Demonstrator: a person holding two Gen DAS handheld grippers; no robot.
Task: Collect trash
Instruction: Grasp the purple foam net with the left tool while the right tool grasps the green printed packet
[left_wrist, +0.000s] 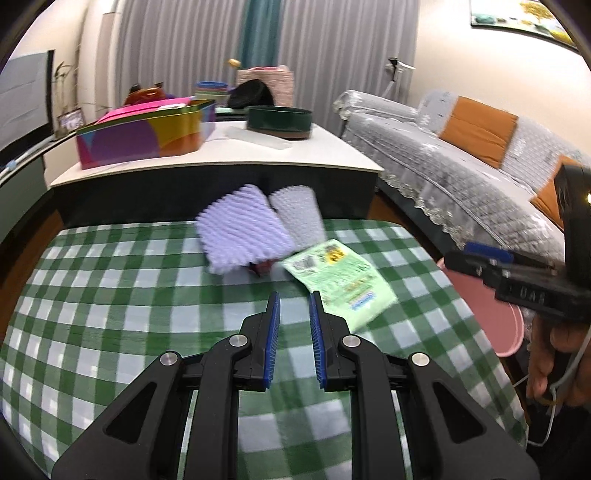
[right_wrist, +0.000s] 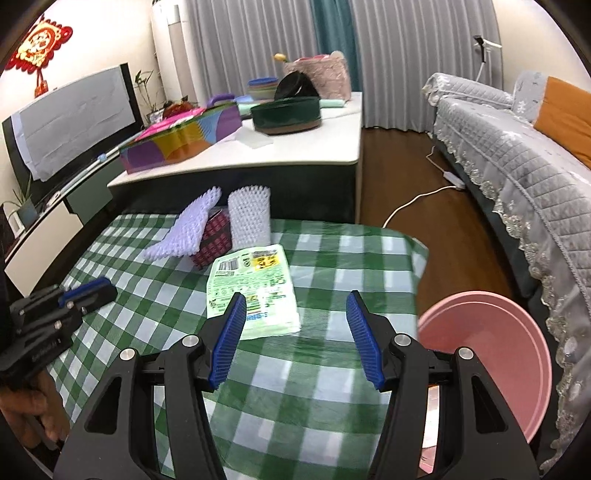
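A light green printed plastic wrapper (right_wrist: 253, 291) lies flat on the green checked tablecloth (right_wrist: 314, 387); it also shows in the left wrist view (left_wrist: 340, 280). My right gripper (right_wrist: 295, 299) is open and empty, hovering just above the wrapper's near right edge. My left gripper (left_wrist: 294, 301) is nearly closed with a narrow gap, empty, just left of the wrapper. A pink basin (right_wrist: 491, 354) sits beside the table on the right, also in the left wrist view (left_wrist: 495, 325). The left gripper also appears in the right wrist view (right_wrist: 92, 291).
A purple bumpy mat (right_wrist: 181, 232), a grey bumpy mat (right_wrist: 249, 218) and a dark red box (right_wrist: 214, 236) stand at the cloth's far edge. Behind is a white table (right_wrist: 295, 155) with a colourful tin (right_wrist: 181, 142) and green round box (right_wrist: 286, 114). A grey sofa (right_wrist: 517, 166) is at right.
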